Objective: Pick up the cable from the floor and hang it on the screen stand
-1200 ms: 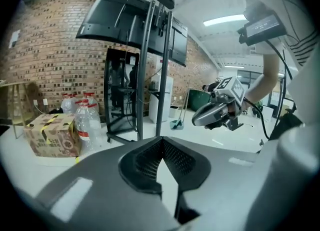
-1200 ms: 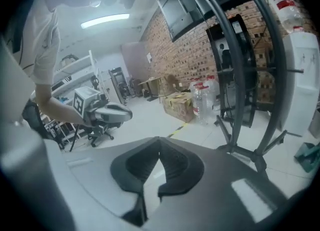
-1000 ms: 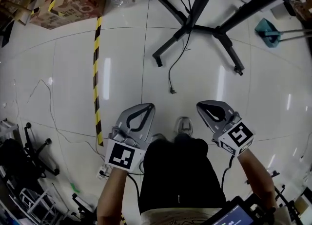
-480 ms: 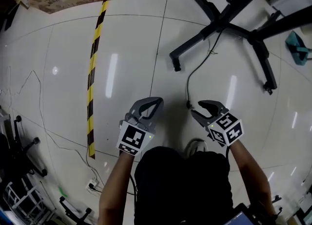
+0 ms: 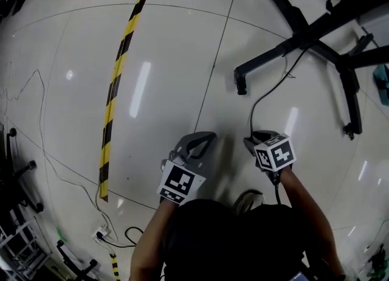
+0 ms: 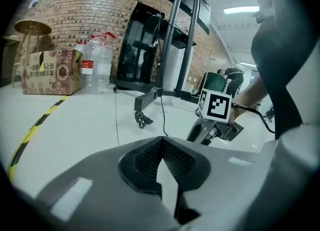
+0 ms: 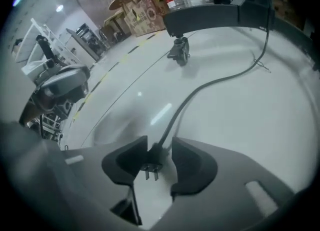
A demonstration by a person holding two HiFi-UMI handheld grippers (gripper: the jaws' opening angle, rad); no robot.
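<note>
A black cable [image 5: 261, 98] trails across the white floor from the screen stand's leg [image 5: 273, 52] to its plug end by my right gripper [image 5: 252, 141]. In the right gripper view the two-pin plug [image 7: 151, 162] lies between the pads, and the cable [image 7: 210, 86] runs off toward the stand's caster [image 7: 179, 52]. The right gripper [image 7: 160, 144] has its jaws opening, and the pads do not press the plug. My left gripper [image 5: 208, 136] hovers just to the left. Its tips [image 6: 161, 138] meet, with nothing between them. The stand's posts [image 6: 172, 50] rise ahead of it.
Yellow-black tape [image 5: 115, 91] runs down the floor at the left. A thin wire [image 5: 42, 128] leads to a socket [image 5: 100, 235] near chair bases. A cardboard box [image 6: 47, 72] and water bottles [image 6: 97, 62] stand by the brick wall. More stand legs [image 5: 349, 91] spread at the right.
Both grippers have moved forward to the cable's end. The right gripper's jaws have gone from shut to spread, and they now straddle the plug on the floor.
</note>
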